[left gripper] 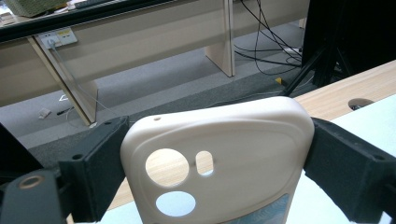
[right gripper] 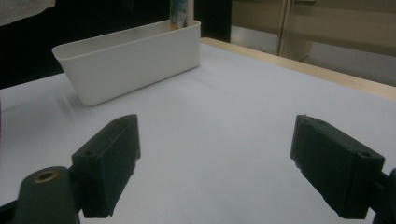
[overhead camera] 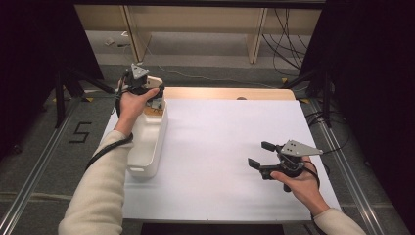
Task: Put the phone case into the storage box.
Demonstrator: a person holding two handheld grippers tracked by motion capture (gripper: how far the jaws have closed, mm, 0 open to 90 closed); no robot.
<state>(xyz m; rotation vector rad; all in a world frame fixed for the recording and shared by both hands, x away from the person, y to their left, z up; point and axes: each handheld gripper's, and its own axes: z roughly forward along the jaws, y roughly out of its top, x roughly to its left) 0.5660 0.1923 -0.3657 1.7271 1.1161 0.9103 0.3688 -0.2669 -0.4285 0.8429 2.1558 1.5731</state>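
The cream phone case (left gripper: 219,158) sits clamped between the left gripper's (overhead camera: 142,84) jaws, held upright above the far end of the white bin (overhead camera: 147,142), probably for dropping in. The right gripper (overhead camera: 264,159) hovers over the bare white table (overhead camera: 220,147), jaws apart on nothing. Nothing blocks the bin
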